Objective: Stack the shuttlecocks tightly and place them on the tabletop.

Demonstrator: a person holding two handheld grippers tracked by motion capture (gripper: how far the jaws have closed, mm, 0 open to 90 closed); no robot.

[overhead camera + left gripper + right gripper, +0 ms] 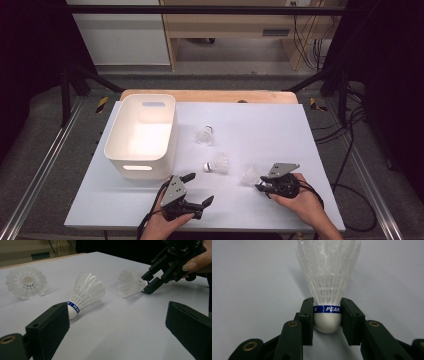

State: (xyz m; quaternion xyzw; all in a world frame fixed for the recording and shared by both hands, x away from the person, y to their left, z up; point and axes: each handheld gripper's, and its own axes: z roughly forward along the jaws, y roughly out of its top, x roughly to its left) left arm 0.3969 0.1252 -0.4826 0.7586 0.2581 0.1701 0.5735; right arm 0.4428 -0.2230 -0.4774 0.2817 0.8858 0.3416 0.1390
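Observation:
Three white shuttlecocks lie on the white table (pixel 280 130). My right gripper (pixel 260 188) (pixel 327 315) is shut on the cork head of the nearest one (pixel 251 176) (pixel 327 277), its pads pressing just below the blue band; the shuttlecock lies on its side on the table, skirt pointing away. My left gripper (pixel 200 188) (pixel 117 315) rests low over the table, open, with nothing between its jaws. A second shuttlecock (pixel 217 165) (pixel 86 293) lies just beyond it, and a third (pixel 206 135) (pixel 26 282) farther back. The left gripper view also takes in the right gripper (pixel 150 282) on its shuttlecock (pixel 130 282).
A white plastic bin (pixel 114 145) with handle slots stands on the table's left side, nothing visible inside. The table's front edge runs just below both hands. Dark frame rails and cables flank the table.

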